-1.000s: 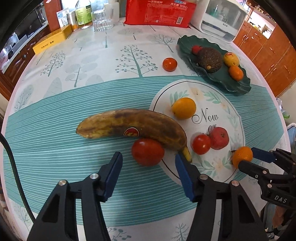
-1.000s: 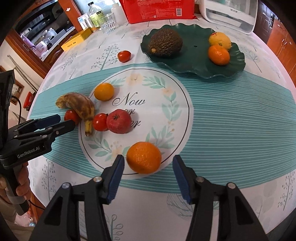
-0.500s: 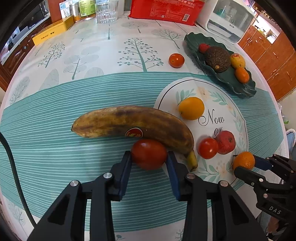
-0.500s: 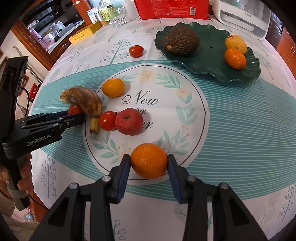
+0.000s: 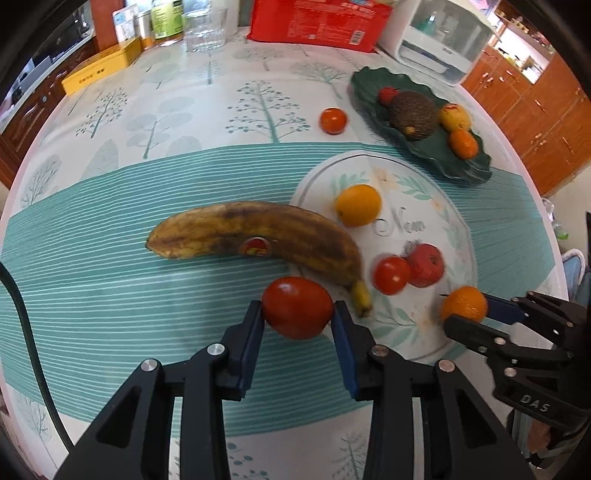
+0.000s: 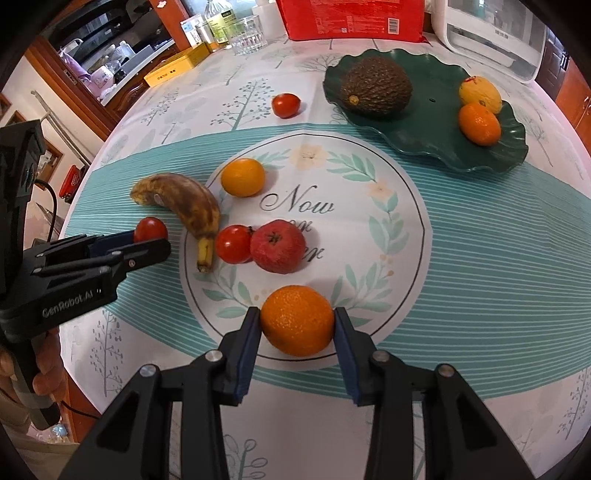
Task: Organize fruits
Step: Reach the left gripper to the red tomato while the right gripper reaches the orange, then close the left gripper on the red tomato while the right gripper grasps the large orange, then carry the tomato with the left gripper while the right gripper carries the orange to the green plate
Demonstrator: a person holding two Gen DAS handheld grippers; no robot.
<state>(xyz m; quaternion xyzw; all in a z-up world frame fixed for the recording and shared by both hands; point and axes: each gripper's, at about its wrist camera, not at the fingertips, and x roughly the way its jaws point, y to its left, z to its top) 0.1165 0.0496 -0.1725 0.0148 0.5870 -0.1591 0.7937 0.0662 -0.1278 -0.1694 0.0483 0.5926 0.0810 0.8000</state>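
Note:
My left gripper (image 5: 297, 317) is shut on a red tomato (image 5: 297, 307) just in front of a brown, overripe banana (image 5: 258, 238). My right gripper (image 6: 297, 325) is shut on an orange (image 6: 297, 320) at the near edge of the printed circle on the tablecloth. In the right wrist view the left gripper (image 6: 147, 240) shows holding the tomato (image 6: 149, 229). A green leaf-shaped plate (image 6: 436, 147) at the far right holds an avocado (image 6: 376, 87), a yellow fruit (image 6: 479, 93) and an orange (image 6: 479, 123). A second tomato (image 6: 233, 244), a red apple (image 6: 277, 246) and a yellow-orange fruit (image 6: 242, 177) lie on the cloth.
A lone tomato (image 6: 285, 105) lies on the cloth left of the green plate. At the table's far edge stand a red package (image 6: 351, 16), a glass (image 6: 251, 35), a yellow box (image 6: 177, 66) and a white appliance (image 6: 495, 33). Wooden cabinets (image 5: 546, 122) flank the table.
Both grippers closed from open: the left onto the red tomato, the right onto the orange. Both fruits now appear lifted slightly off the cloth.

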